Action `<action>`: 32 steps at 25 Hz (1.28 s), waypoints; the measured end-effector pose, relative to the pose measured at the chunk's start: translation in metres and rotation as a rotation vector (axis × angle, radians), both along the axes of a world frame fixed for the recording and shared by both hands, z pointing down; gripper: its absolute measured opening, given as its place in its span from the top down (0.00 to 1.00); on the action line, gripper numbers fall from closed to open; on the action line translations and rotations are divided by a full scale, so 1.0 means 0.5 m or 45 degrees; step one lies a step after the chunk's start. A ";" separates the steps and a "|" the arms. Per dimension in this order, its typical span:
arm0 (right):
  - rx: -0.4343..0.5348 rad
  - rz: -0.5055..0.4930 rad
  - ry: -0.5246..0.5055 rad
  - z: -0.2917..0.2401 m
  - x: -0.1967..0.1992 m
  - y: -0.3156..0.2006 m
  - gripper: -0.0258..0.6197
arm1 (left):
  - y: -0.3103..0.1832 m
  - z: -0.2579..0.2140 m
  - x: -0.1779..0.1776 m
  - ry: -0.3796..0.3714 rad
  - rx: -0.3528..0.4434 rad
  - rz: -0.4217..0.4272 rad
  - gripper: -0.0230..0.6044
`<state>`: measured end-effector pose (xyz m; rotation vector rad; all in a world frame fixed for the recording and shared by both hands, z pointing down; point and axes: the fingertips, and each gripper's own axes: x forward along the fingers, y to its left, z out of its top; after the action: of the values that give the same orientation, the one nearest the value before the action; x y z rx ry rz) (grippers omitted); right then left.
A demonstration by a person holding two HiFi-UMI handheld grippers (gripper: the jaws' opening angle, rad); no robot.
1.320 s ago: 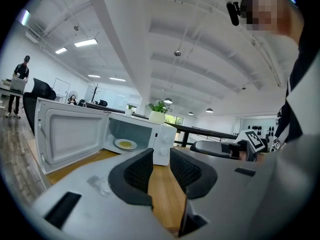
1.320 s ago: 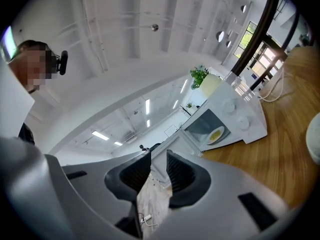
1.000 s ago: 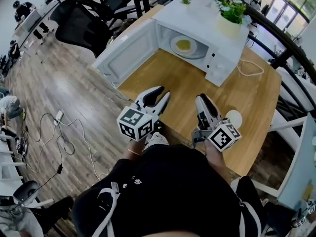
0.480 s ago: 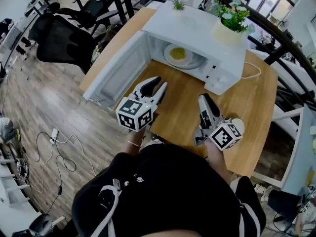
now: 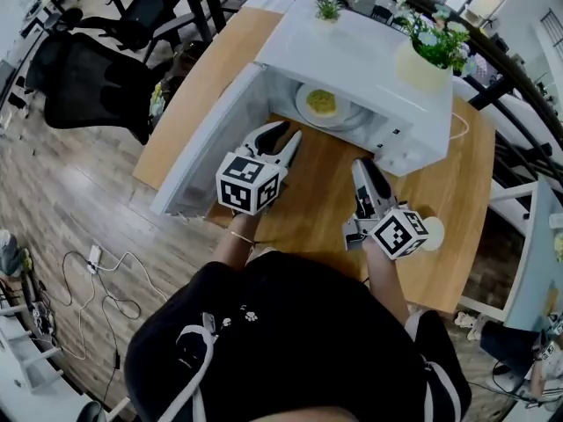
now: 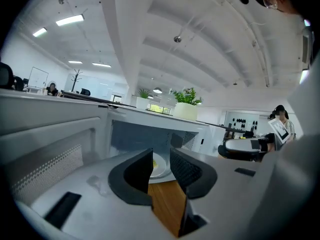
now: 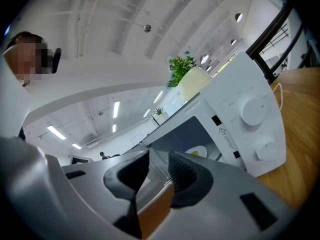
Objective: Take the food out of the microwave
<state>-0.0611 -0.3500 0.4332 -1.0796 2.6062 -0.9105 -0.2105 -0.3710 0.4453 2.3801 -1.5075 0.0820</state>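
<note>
Wood floor (image 5: 79, 192), black office chairs (image 5: 88, 77), ceiling striplights (image 6: 70, 20).

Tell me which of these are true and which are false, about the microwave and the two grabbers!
1. The microwave has its door swung open. True.
2. The left gripper is holding the plate. False: its jaws are apart with nothing between them, and the plate with the yellow food lies inside the microwave.
3. A potted plant stands on top of the microwave. True.
4. The right gripper has reached inside the microwave. False: it is over the wooden table in front of the microwave, jaws apart and empty.
</note>
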 end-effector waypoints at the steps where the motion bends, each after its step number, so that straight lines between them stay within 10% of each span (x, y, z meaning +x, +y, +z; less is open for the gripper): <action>1: 0.004 0.015 0.006 0.001 -0.007 -0.009 0.77 | -0.009 0.004 -0.001 -0.014 -0.006 0.021 0.83; 11: -0.052 0.158 0.161 0.054 -0.064 -0.123 0.74 | -0.125 0.089 -0.015 -0.083 -0.148 0.132 0.73; 32: -0.294 0.374 0.423 0.233 -0.086 -0.276 0.65 | -0.239 0.235 -0.029 -0.076 -0.329 0.021 0.72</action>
<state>-0.1042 -0.4879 0.5495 -1.7560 2.5251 -1.0547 -0.2252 -0.4904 0.5629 2.2014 -1.4087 0.3330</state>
